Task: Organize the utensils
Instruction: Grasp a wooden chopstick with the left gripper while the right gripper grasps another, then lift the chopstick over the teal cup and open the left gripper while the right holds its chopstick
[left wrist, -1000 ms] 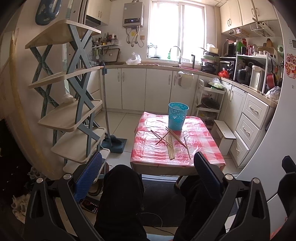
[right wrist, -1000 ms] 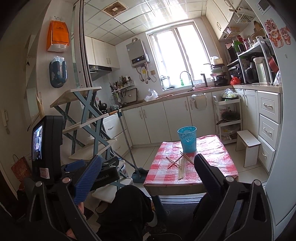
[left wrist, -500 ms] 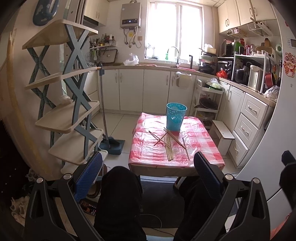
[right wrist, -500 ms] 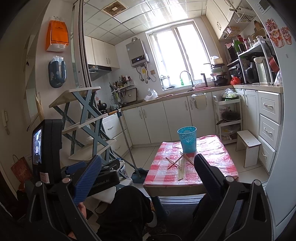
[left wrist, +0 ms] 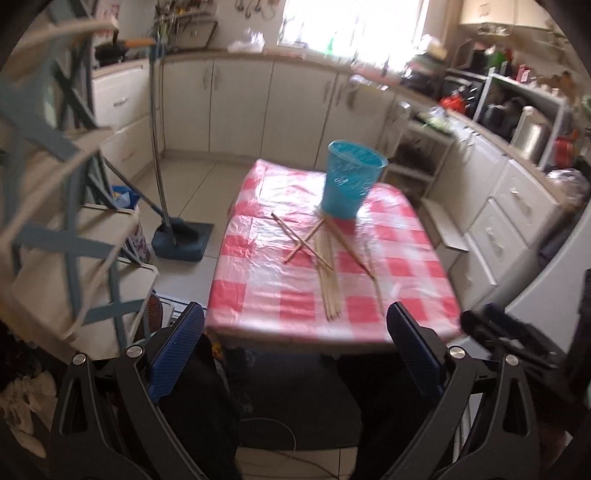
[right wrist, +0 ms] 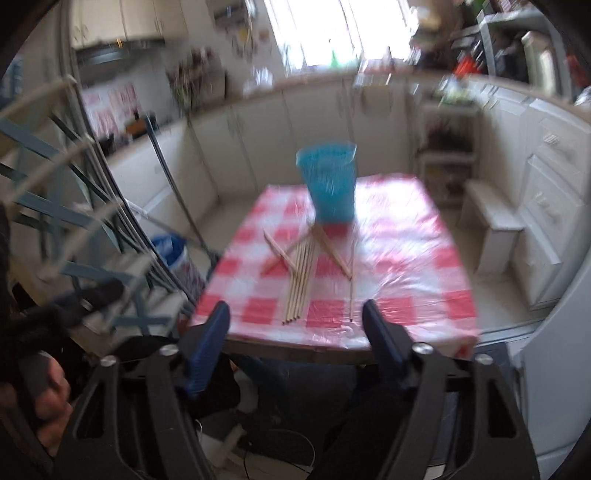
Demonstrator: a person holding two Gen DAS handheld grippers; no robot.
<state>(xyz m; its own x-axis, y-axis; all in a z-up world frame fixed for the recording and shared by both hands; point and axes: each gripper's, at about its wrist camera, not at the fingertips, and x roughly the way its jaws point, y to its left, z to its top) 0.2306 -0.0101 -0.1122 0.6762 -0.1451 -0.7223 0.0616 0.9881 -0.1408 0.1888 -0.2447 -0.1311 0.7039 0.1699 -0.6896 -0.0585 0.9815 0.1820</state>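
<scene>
Wooden chopsticks (left wrist: 327,258) lie scattered on the checkered surface (left wrist: 266,295), just in front of the blue basket (left wrist: 351,177). Left tool (left wrist: 295,354) wide, empty; right tool (right wrist: 295,343) closing, nothing between its jaws.

Your daylight pours from the blown-out kitchen window (left wrist: 354,29), washing out its panes. Glare sheens the glossy red-and-white checked plastic cloth (right wrist: 399,236) on the worktop. Your right view smears with motion blur; the left is only softly blurred. Fisheye bending curves both pictures' edges, and their corners go black.
</scene>
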